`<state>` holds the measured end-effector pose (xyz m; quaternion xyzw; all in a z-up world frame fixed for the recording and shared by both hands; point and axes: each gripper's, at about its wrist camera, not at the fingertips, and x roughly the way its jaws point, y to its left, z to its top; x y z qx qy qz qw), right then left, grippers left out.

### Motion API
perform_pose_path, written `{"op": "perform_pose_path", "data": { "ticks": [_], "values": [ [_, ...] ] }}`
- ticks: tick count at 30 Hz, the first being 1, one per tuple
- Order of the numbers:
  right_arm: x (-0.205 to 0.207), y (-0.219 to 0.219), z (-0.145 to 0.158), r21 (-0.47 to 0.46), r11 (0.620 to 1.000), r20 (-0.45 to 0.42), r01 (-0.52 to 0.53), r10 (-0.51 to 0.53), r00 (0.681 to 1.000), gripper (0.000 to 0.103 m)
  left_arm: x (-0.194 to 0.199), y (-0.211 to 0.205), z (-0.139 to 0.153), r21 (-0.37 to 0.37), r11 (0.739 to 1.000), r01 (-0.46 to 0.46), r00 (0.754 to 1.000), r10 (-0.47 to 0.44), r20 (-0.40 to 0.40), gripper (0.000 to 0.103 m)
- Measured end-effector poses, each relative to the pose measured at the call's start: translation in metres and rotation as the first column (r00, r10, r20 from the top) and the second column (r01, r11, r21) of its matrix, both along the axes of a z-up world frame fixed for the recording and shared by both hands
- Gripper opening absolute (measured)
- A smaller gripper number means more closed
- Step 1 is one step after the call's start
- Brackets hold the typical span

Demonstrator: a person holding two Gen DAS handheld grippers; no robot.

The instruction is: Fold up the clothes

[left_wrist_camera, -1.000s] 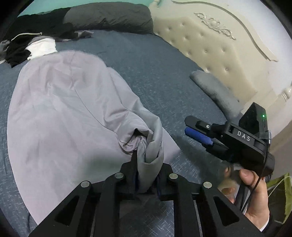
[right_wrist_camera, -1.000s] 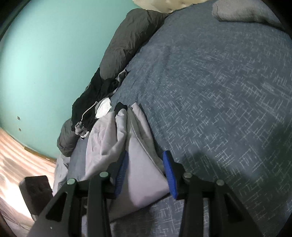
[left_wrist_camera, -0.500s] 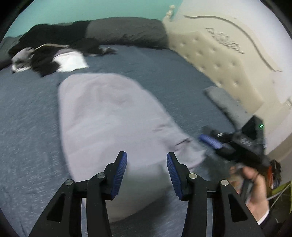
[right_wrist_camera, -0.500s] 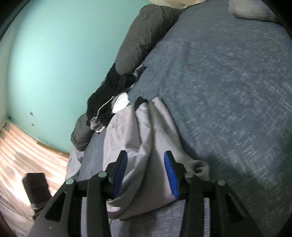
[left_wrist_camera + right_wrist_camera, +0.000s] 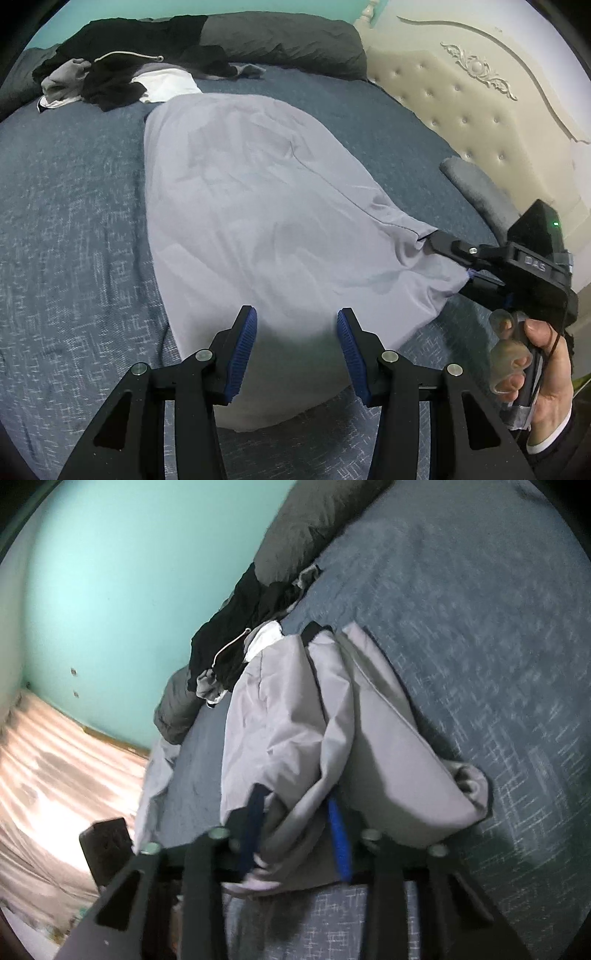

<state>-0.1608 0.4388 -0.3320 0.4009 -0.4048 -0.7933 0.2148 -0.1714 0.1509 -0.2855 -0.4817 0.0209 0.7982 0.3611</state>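
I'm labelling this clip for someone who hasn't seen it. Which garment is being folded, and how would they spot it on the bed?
Start at the blue-grey bedspread that fills the view. In its middle lies the pale grey garment, spread flat, its near corner between the jaws of the right gripper. The dark pile of clothes near the pillows is crumpled, black and white; this one is smooth and of one light colour.
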Motion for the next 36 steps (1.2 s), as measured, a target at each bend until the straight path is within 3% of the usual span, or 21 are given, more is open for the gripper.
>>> {"op": "perform_pose_path", "data": {
  "ticks": [1, 6, 14, 18, 20, 22, 23, 29, 36],
  "values": [
    [0.0, 0.003, -0.005, -0.016, 1.0, 0.015, 0.006, -0.005, 1.0, 0.012, 0.001, 0.001, -0.001, 0.001, 1.0, 0.002, 1.0, -0.002, 0.001, 0.049],
    [0.001, 0.02, -0.026, -0.109, 0.992, 0.066, 0.063, -0.056, 0.996, 0.007, 0.004, 0.006, -0.002, 0.006, 1.0, 0.022, 1.0, -0.022, 0.004, 0.049],
    [0.003, 0.026, -0.027, -0.111, 0.988, 0.051, 0.103, -0.098, 0.994, 0.006, 0.005, 0.007, -0.005, 0.003, 0.999, 0.033, 0.999, -0.033, 0.009, 0.049],
    [0.006, 0.028, -0.019, -0.099, 0.987, 0.032, 0.124, -0.121, 0.992, 0.012, 0.006, 0.001, -0.004, 0.009, 1.0, 0.02, 1.0, -0.02, 0.011, 0.049],
    [0.008, 0.027, -0.005, -0.046, 0.99, -0.006, 0.13, -0.131, 0.991, 0.017, 0.005, -0.001, -0.004, 0.01, 1.0, 0.013, 1.0, -0.013, 0.013, 0.05],
    [0.01, 0.028, 0.011, 0.004, 0.99, -0.059, 0.138, -0.138, 0.989, 0.041, 0.004, -0.003, -0.004, 0.013, 1.0, 0.007, 1.0, -0.007, 0.015, 0.049],
    [0.01, 0.028, 0.017, 0.021, 0.99, -0.075, 0.141, -0.139, 0.987, 0.045, 0.003, -0.005, -0.004, 0.014, 1.0, 0.004, 1.0, -0.004, 0.015, 0.049],
    [0.006, 0.006, 0.033, 0.2, 0.976, -0.142, 0.086, -0.058, 0.988, 0.045, 0.003, -0.006, -0.002, 0.012, 1.0, -0.003, 1.0, 0.003, 0.012, 0.05],
    [-0.003, -0.031, 0.018, 0.404, 0.914, -0.1, -0.03, 0.077, 0.992, 0.045, 0.001, -0.006, -0.002, 0.022, 1.0, -0.004, 1.0, 0.004, 0.02, 0.049]
  ]
}}
